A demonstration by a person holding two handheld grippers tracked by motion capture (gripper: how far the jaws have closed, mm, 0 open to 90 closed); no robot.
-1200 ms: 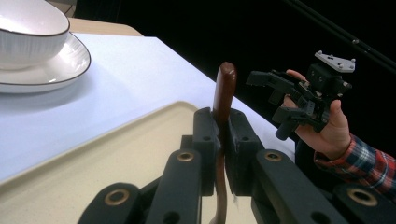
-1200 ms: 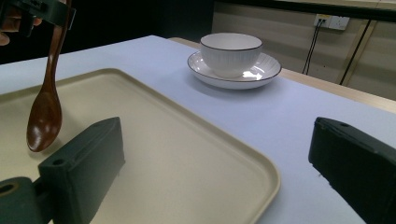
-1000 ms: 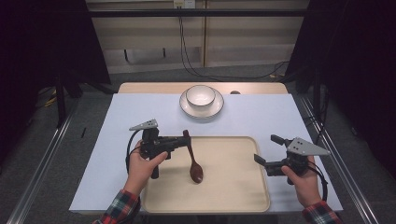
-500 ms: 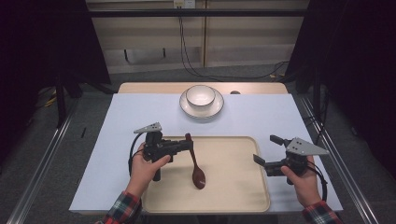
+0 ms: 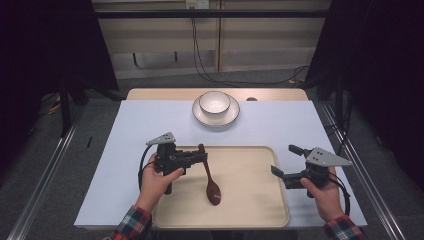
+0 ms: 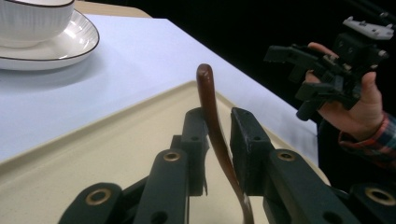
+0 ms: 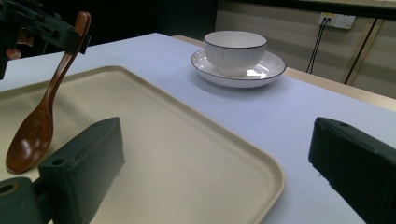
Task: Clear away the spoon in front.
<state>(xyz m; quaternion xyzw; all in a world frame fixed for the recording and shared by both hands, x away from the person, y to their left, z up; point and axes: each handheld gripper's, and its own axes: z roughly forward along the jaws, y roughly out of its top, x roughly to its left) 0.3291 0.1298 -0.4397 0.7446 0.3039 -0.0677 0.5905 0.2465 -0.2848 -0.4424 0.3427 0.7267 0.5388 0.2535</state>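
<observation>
left gripper (image 5: 200, 158) jaws clamp a brown spoon (image 5: 210, 175) by its handle over the tray (image 5: 250, 200), frame centre; right gripper (image 5: 284, 162), lower right, jaws wide apart.

Two forearms in plaid sleeves reach in from the near edge, each hand holding a set of black tongs. The left hand (image 5: 156, 182) grips the left tongs (image 5: 199, 157), which point toward the right, jaws closed on the thin handle of a wooden spoon (image 5: 210, 176). The right hand (image 5: 322, 192) holds the right tongs (image 5: 283, 161) level, pointing left, jaws spread wide apart with nothing between them.
</observation>
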